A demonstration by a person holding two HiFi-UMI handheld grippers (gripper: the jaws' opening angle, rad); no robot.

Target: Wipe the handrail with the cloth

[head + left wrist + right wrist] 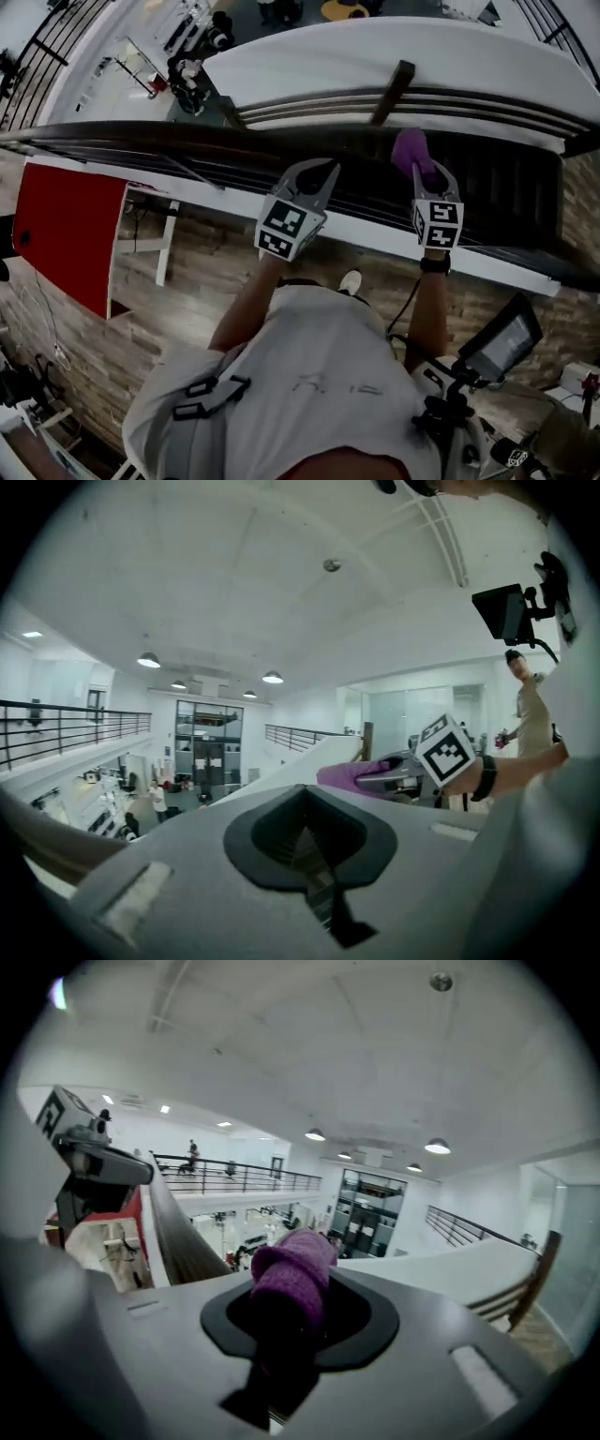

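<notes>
The right gripper's (pixel 424 173) fingers are pinching a bunched purple knitted cloth (pixel 292 1265); the wad fills the gap between them and bulges out past the tips toward 12 o'clock; the left gripper's (pixel 300 794) fingers look pressed together with nothing between them

In the head view the cloth sits over the long dark handrail (pixel 141 139), at 12 o'clock from the right fingers; whether it is touching the rail's top or hanging just above it I cannot tell; the rail's long axis runs from 9 o'clock on the left to about 4 o'clock on the right, square across both grippers; in the right gripper view it passes just beside the cloth at 10 o'clock and runs away toward 11

The right hand is the nearer one for the wipe, as I judge it; the left gripper hovers near the rail at the cloth's 9 o'clock, apart from it; the stroke should go along the rail's length, and the bare stretch toward 9 o'clock is the longer

Beyond the rail at 12 o'clock there is only a drop to the hall below and a white curved parapet (pixel 394 56), so a loosened cloth would fall away; a red flat panel (pixel 66 234) stands at 8 o'clock, well apart
</notes>
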